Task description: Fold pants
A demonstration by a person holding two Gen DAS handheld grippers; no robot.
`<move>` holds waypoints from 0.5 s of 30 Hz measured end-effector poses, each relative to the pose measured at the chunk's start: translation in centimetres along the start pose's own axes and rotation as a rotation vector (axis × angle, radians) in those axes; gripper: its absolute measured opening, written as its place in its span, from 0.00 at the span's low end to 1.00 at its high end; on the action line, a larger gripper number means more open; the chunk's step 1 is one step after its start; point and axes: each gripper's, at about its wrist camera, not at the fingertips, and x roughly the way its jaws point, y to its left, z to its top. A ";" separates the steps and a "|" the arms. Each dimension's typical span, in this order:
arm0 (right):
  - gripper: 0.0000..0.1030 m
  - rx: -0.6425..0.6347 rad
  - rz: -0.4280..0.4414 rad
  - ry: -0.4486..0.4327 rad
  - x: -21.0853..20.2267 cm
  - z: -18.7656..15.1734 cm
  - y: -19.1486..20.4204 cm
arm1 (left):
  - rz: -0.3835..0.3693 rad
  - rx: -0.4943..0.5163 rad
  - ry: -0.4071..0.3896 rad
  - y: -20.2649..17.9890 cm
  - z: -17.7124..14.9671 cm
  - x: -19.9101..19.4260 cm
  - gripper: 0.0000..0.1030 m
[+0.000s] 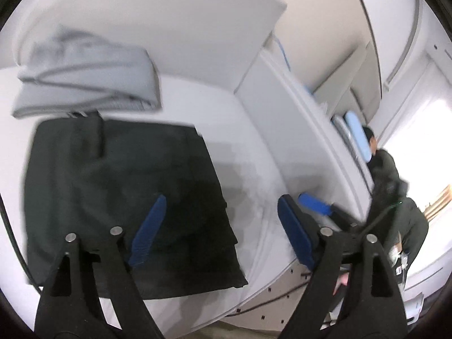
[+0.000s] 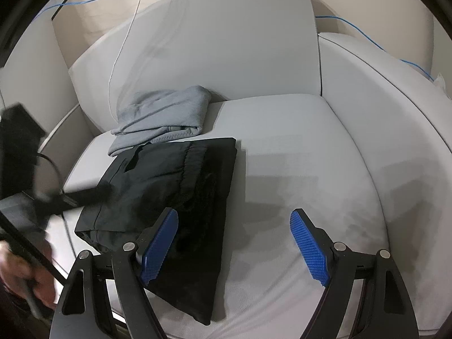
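Both grippers stand wide apart and hold nothing. The left gripper point(image 1: 217, 226) hangs above the right edge of the black pants point(image 1: 127, 203), with only sofa seat point(image 1: 254, 147) between its blue pads. The right gripper point(image 2: 234, 243) hovers at the pants' near corner. The pants lie folded into a flat rectangle, touching a grey folded garment point(image 2: 163, 113) at their twelve o'clock. The fold looks finished; next, I'd judge, is stacking or a final smoothing.

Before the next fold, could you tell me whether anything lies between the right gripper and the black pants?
Nothing visible does. The right gripper hangs open just above the black pants, which lie folded on the seat cushion; the grey garment lies behind them.
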 end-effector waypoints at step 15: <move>0.81 -0.045 0.065 0.112 3.1 -1.8 1.7 | 0.138 -0.203 -0.041 11.2 -3.1 -13.0 0.79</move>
